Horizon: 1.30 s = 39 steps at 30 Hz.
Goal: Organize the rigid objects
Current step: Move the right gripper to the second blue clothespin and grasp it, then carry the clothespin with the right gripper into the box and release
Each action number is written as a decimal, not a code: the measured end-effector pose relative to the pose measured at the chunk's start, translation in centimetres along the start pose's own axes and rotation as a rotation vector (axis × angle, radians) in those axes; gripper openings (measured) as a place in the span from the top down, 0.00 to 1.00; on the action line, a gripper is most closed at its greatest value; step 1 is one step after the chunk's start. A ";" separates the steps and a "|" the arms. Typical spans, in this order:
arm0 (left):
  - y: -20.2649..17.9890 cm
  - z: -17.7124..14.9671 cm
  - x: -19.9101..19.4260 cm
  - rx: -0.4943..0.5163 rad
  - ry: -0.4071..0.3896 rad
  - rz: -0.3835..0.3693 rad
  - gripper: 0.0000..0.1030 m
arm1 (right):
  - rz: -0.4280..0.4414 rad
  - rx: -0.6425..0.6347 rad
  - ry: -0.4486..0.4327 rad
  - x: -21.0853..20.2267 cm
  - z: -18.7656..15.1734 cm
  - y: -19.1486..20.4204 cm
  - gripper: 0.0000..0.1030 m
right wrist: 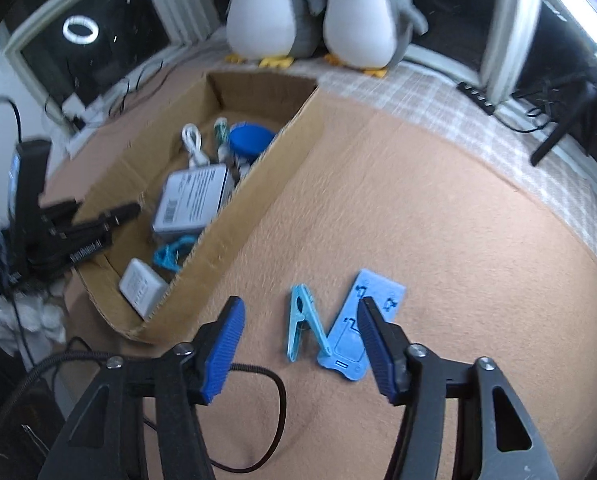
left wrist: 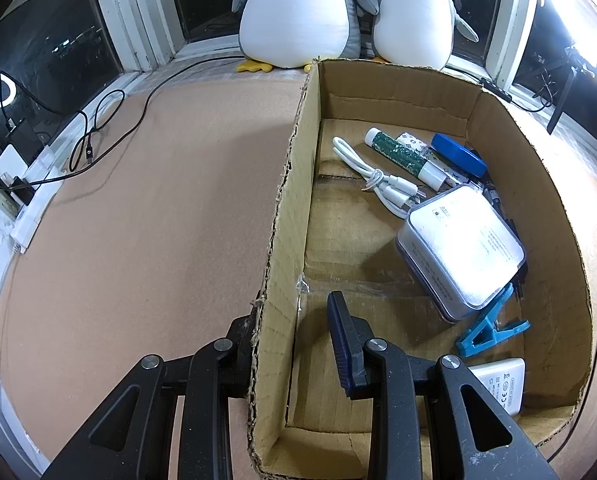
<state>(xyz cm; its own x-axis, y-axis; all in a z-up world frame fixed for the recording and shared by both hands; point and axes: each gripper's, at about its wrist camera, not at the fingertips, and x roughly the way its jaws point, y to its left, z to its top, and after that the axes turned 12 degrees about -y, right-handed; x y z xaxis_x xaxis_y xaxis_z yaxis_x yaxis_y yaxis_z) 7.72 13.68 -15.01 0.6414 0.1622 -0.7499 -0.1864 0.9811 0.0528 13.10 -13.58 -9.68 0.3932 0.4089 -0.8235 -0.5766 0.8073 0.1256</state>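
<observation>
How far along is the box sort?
Mostly done: cardboard box already holds the white cable, silver case, a blue clip and white adapter. In hand: left gripper clamps the box wall; right gripper, open, hovers over the clothespin. Left: clothespin and blue card on the mat.

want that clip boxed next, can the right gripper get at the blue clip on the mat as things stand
Probably yes. The right gripper hangs open with the blue clip between its fingers and nothing covering it. The blue card touches the clip's right side and lies under the right finger, so it might get nudged.
</observation>
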 end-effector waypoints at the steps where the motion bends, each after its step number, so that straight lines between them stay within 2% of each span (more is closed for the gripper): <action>1: 0.0 0.0 0.0 -0.001 0.000 0.000 0.70 | -0.004 -0.017 0.019 0.7 -0.1 0.3 0.55; 6: 0.0 0.0 0.0 -0.001 0.001 -0.002 0.70 | -0.017 -0.069 0.087 2.8 -0.8 1.0 0.70; 15: 0.0 -0.1 0.1 -0.003 0.001 -0.003 0.70 | -0.048 -0.129 0.139 4.6 -1.2 1.9 0.72; 18: 0.0 -0.1 0.1 -0.004 0.001 -0.003 0.70 | -0.064 -0.153 0.157 5.0 -1.4 2.1 0.78; 22: 0.0 -0.1 0.1 -0.006 0.001 -0.003 0.70 | -0.062 -0.152 0.158 5.0 -1.5 2.1 0.79; 32: 0.0 -0.1 0.1 -0.007 0.001 -0.003 0.70 | -0.059 -0.112 0.111 3.5 -1.1 1.8 0.79; 39: 0.0 -0.1 0.1 -0.008 0.000 -0.004 0.70 | -0.058 -0.085 0.012 0.2 1.2 1.9 0.79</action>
<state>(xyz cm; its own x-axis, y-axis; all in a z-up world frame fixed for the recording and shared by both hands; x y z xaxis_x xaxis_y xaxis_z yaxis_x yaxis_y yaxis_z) 7.72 13.68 -15.17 0.6419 0.1584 -0.7503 -0.1900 0.9808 0.0446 12.93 -11.42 -8.96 0.4192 0.3571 -0.8347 -0.6123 0.7900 0.0305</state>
